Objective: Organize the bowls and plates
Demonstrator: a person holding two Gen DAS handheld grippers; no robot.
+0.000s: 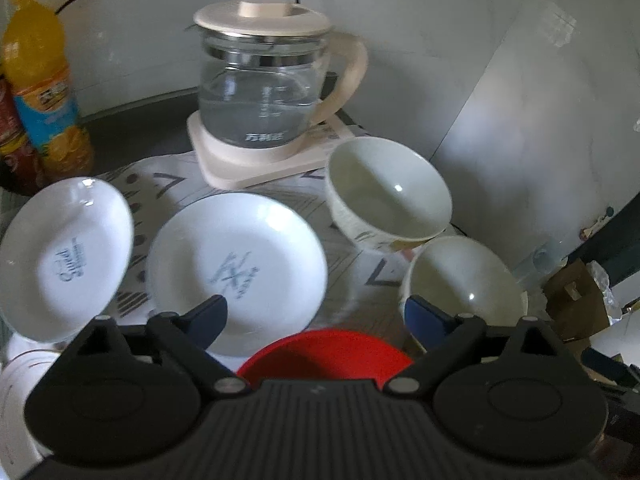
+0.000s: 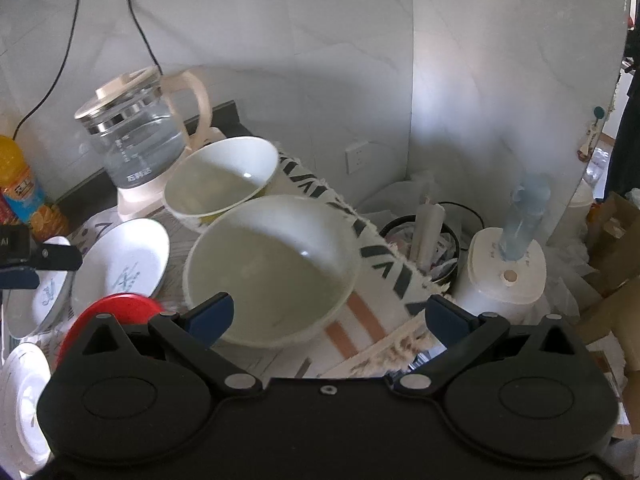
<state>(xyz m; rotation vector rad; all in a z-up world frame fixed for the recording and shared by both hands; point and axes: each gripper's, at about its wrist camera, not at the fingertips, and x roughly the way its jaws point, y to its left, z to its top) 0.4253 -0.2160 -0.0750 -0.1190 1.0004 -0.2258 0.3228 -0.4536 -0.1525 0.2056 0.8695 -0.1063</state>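
Two white plates with grey script lie on the patterned cloth: one at the left and one in the middle. Two cream bowls stand at the right, a far one and a near one. A red plate lies just under my left gripper, which is open and empty above it. My right gripper is open and empty, hovering over the near bowl; the far bowl stands behind it. Both white plates and the red plate show at the left.
A glass kettle on a cream base stands at the back. An orange drink bottle stands at the far left. Another white plate lies at the near left. Off the cloth's right edge, lower down, stand a white appliance and a bin.
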